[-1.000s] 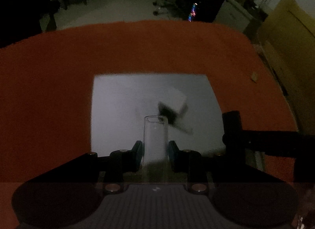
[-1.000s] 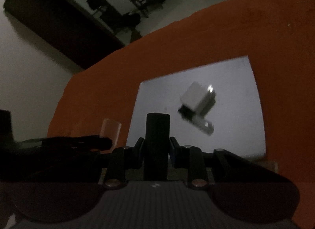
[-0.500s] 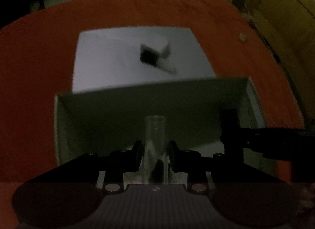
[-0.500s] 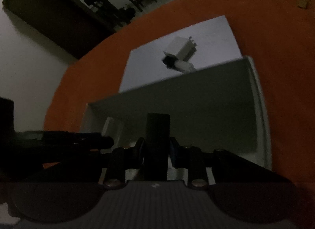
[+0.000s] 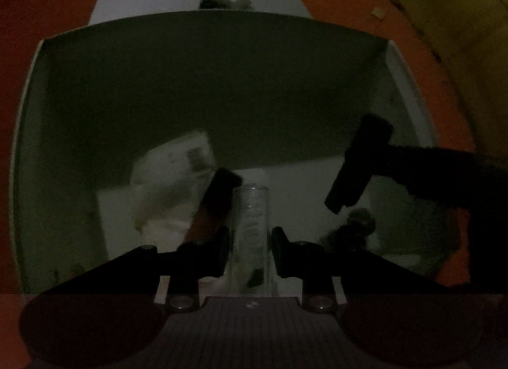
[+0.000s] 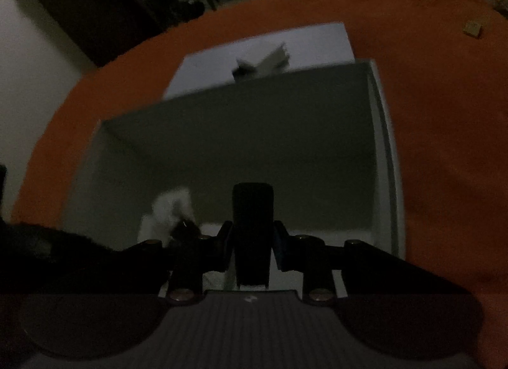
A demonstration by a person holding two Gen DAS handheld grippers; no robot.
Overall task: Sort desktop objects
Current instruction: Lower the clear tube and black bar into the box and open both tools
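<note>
Both grippers over the open box (image 5: 47, 147), left gripper (image 5: 249, 242) clamped on a clear tube (image 5: 250, 229), right gripper (image 6: 252, 251) clamped on a black block (image 6: 253, 229); apparently the drop-in step, calling for spreading each pair above bare floor.

1. A dim indoor room, most likely a home or a plain workroom (the light is too low to tell which).
2. A table under an orange cloth (image 6: 444, 115) carries a white sheet (image 6: 314, 42) and an open box (image 5: 409, 89).
3. Behind it stand dark furniture (image 6: 104, 16) and chair-like frames on a pale floor.
4. Yellowish cardboard (image 5: 457, 16) lies beside the table.
</note>
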